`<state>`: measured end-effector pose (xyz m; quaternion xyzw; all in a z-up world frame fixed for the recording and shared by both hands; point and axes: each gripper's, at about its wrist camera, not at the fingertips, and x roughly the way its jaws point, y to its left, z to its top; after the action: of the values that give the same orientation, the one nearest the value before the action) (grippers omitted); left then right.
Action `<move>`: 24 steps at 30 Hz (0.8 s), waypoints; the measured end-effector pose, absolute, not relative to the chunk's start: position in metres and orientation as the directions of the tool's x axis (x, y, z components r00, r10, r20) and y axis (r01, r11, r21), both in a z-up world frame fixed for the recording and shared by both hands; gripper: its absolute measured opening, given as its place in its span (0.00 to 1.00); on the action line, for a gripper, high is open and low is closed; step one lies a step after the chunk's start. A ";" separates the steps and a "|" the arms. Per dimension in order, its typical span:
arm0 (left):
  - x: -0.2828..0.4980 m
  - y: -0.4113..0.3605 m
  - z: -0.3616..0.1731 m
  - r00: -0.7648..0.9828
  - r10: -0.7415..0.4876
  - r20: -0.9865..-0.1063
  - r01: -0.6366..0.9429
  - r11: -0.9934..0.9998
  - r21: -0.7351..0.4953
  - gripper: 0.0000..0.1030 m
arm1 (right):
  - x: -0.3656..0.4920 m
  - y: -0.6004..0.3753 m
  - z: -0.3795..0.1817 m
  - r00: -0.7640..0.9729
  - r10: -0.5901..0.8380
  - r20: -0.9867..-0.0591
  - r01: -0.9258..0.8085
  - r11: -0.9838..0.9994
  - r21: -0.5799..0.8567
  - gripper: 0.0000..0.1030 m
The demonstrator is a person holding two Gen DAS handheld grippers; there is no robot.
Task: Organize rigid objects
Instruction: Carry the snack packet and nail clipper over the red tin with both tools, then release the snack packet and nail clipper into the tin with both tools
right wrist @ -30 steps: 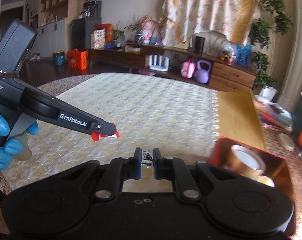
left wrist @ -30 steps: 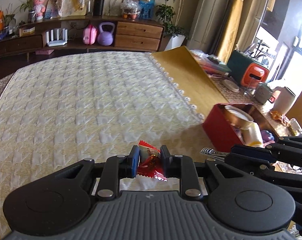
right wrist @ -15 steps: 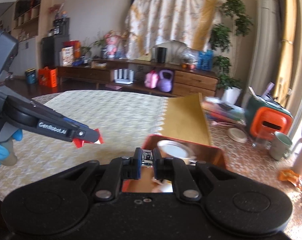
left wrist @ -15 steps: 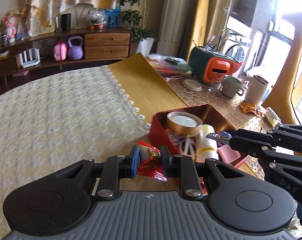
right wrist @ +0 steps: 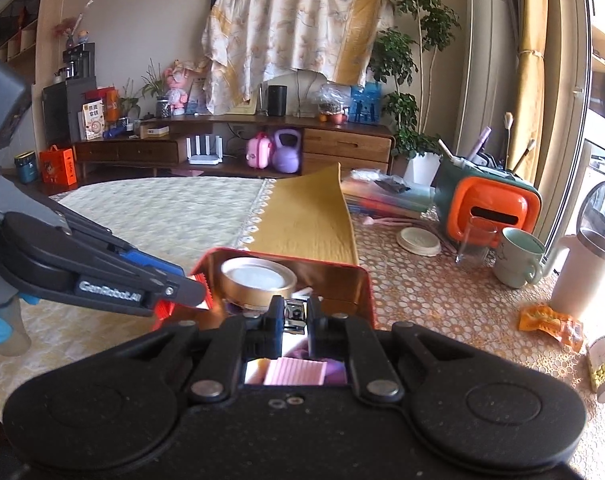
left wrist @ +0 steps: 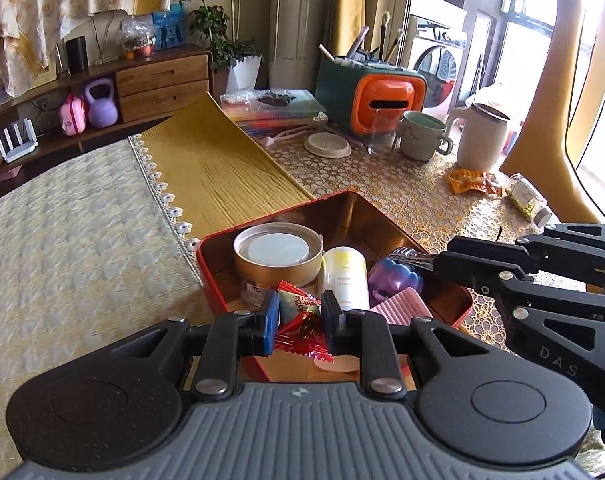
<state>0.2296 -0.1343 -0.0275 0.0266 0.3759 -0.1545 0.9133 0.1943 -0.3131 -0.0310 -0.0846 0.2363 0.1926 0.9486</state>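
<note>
Crinkly red candy wrapper (left wrist: 298, 322) (foil) pinched in left tongs (left wrist: 300, 318); right tongs (right wrist: 296, 316) clamp shiny metal clippers (right wrist: 295, 315).

Bright window glare, fisheye-bent edges

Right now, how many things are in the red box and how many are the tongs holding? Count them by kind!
Round gold tin: 1
White bottle: 1
Purple toy: 1
Pink ribbed case: 1
Red candy wrapper, in the left tongs: 1
Shiny metal nail clipper, in the right tongs: 1
Total: 6, with others half hidden in the red box.
</note>
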 end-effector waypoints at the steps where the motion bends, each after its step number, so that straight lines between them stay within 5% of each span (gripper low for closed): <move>1: 0.234 -0.137 -0.030 0.665 -0.257 -0.701 0.299 0.952 -0.065 0.22 | 0.197 -0.314 -0.033 0.814 0.321 -0.483 -0.401 0.913 -0.069 0.10; 24: 0.268 -0.151 -0.078 0.602 -0.197 -0.774 0.248 0.967 -0.054 0.22 | 0.230 -0.318 -0.072 0.765 0.294 -0.573 -0.385 0.922 -0.041 0.10</move>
<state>0.2677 -0.1513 -0.0776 0.0294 0.4286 -0.1245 0.8944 0.2301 -0.3177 -0.0718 -0.0782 0.2911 0.1815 0.9361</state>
